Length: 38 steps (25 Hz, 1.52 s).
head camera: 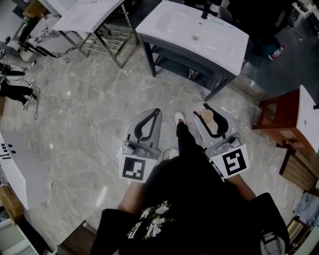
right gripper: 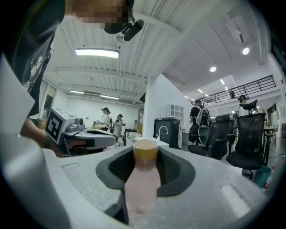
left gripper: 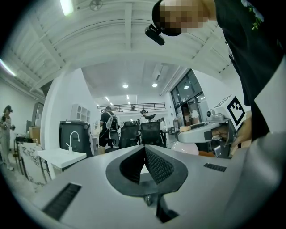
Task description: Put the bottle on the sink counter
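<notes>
I am looking down from the head camera onto a grey marbled floor (head camera: pixel 75 144), with both grippers held out level in front of the person's dark shirt.

The right gripper (head camera: pixel 209 107) has its fingers clamped on the bottle (head camera: pixel 210 121). The bottle lies lengthwise between the two fingers, pale pink in the body, its tan cap toward the fingertips. In the right gripper view, the right gripper (right gripper: pixel 145 156) shows the same hold: the bottle (right gripper: pixel 143 185) fills the gap between the dark ribbed pads (right gripper: pixel 172 167), one pad against each side, and the cap sits level with the fingertips.

The left gripper (head camera: pixel 157 112) is empty. Its fingers are together, tips meeting. In the left gripper view, the left gripper (left gripper: pixel 144 150) shows the two pads (left gripper: pixel 158 165) touching at the front, with only a dark hollow behind them.

The sink counter (head camera: pixel 234 50) is a white basin top on a dark frame. It stands ahead of the right fingertips and well apart from them, with bare floor between. Its black tap (head camera: pixel 205 11) is at the far edge.

A white shoe (head camera: pixel 179 117) shows between the two grippers, just left of the right fingers. A wooden cabinet (head camera: pixel 279 117) stands off to the right of the right fingers. A loose cable (head camera: pixel 75 112) trails on the floor to the left of the left fingers.
</notes>
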Available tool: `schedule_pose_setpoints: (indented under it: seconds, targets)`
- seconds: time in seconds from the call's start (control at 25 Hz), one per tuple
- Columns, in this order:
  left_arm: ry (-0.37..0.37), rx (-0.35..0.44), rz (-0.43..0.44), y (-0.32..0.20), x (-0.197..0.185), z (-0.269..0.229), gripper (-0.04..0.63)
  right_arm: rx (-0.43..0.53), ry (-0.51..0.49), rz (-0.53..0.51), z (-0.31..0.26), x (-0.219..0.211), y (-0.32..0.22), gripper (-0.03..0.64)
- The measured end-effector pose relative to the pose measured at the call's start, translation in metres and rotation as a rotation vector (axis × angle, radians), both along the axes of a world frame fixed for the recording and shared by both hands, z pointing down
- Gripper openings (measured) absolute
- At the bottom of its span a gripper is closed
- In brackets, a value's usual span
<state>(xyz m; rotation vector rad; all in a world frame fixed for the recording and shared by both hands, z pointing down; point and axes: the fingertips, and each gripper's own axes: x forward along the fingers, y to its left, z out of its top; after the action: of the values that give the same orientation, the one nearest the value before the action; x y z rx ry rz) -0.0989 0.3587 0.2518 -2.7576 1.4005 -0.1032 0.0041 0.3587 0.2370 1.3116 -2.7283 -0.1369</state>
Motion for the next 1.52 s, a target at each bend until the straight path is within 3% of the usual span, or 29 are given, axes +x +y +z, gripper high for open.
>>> schedule_pose_setpoints:
  seconds: [0.56, 0.72, 0.88, 1.52]
  targets:
    - [-0.024, 0.019, -0.030, -0.110, 0.009, -0.026, 0.014, -0.026, -0.033, -0.060, -0.018, -0.003, -0.111, 0.127]
    - [-0.037, 0.010, -0.039, -0.144, 0.015, -0.030, 0.014, 0.011, -0.049, -0.077, -0.025, 0.001, -0.148, 0.127]
    - [-0.040, 0.013, -0.058, -0.182, 0.018, -0.037, 0.014, -0.029, -0.054, -0.095, -0.024, 0.002, -0.185, 0.127]
    - [-0.101, 0.007, -0.167, -0.299, 0.050, -0.031, 0.014, 0.000, -0.063, -0.190, -0.015, 0.040, -0.314, 0.127]
